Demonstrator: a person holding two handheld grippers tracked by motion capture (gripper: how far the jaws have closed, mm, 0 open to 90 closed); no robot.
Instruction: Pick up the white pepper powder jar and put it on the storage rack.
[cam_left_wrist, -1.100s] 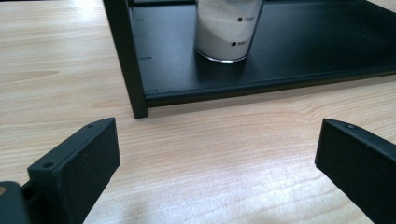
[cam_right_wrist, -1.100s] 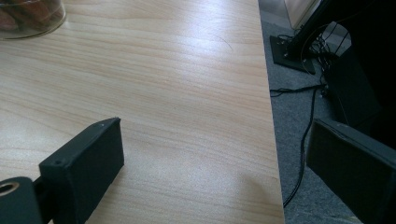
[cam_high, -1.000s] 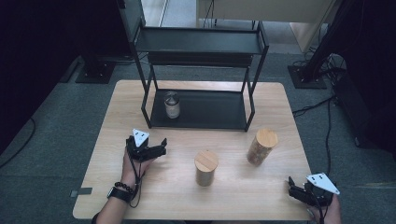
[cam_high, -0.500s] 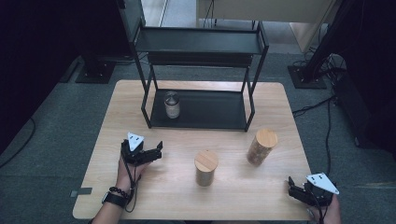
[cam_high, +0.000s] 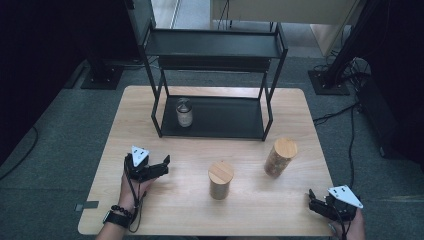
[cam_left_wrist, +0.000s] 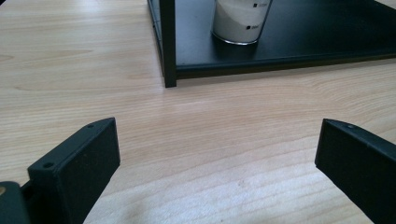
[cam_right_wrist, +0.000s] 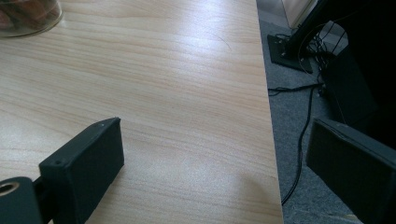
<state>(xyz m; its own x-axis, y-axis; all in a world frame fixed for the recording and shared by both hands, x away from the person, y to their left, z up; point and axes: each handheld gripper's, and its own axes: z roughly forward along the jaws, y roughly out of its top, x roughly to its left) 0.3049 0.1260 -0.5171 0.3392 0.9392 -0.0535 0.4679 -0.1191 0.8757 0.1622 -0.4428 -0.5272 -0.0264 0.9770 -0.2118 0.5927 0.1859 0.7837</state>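
Left gripper (cam_high: 162, 165): jaws wide apart, empty, low over the surface (cam_high: 165, 210), facing the glass jar (cam_high: 184, 112) on the rack's (cam_high: 215, 120) bottom shelf; jar label marks unreadable. Two wood-lidded canisters (cam_high: 220, 180) stand centre. Right gripper (cam_high: 314, 200): jaws apart, empty, at the surface's edge

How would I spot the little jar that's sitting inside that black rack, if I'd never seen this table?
Find the black two-tier metal rack at the far side of the wooden table. On its bottom shelf, near the left front leg, stands a small clear glass jar of white powder. Unlike the two wooden-lidded canisters out on the tabletop, it is see-through and has a metal lid.
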